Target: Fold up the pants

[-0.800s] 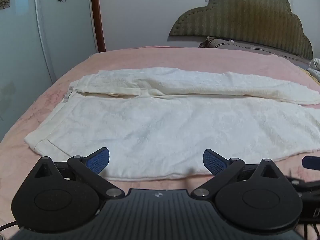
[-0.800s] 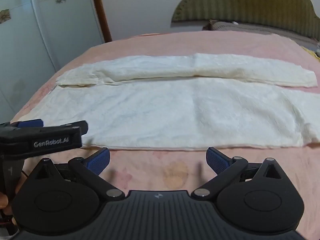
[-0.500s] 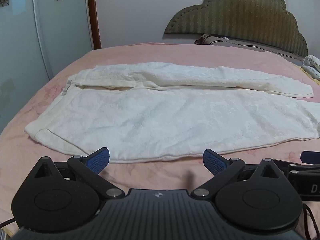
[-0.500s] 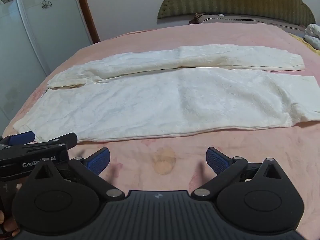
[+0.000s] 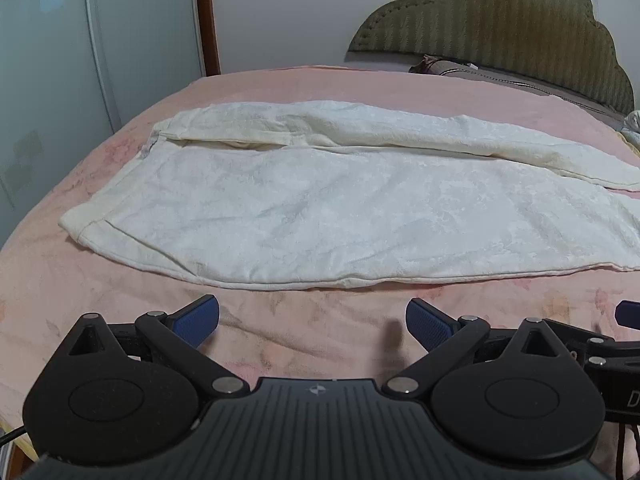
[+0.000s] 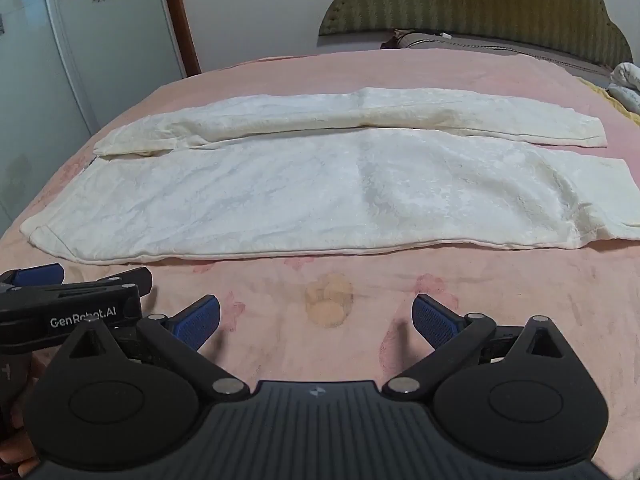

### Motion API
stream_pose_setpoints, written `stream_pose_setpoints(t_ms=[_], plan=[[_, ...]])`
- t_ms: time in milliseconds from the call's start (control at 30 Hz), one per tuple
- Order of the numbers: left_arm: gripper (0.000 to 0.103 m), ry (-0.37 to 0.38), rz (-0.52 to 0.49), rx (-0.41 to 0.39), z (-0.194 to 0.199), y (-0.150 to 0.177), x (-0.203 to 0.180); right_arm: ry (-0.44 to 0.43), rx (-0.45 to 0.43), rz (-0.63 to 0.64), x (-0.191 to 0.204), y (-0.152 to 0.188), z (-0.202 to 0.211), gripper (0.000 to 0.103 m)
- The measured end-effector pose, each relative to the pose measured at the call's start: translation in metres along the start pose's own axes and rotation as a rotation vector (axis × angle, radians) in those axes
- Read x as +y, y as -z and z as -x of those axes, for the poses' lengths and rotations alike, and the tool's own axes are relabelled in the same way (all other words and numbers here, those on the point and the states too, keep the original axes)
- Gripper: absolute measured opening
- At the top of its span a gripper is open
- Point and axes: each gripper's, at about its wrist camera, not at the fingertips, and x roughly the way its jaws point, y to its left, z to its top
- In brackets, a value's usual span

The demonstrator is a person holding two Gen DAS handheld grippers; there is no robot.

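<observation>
White pants (image 5: 320,216) lie flat across the pink bed (image 5: 280,92), waist at left, legs running right. Left gripper (image 5: 312,320) and right gripper (image 6: 316,320) hover near the near hem, both released, empty.

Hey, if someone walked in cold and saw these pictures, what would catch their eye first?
Probably the white pants spread flat across the pink bedspread, one leg lying beyond the other. Next, the two open grippers low in front: the right gripper over bare bedspread, the left gripper just short of the pants' near edge. Behind stands a green padded headboard.
</observation>
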Motion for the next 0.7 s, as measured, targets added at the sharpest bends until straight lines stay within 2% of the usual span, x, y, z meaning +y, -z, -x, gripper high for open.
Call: stream_pose_setpoints(t_ms=[133,700], plan=[[0.102,-0.015,-0.015,-0.004,0.0000,0.0016,-0.0017,0.020,-0.011,-0.003,-0.0011,0.0008,0.0014,0.103],[0.102,-0.042,-0.020,-0.007,0.0022,0.0010,-0.0031,0.007,-0.028,-0.017,-0.0021,-0.0002,0.0048,0.103]])
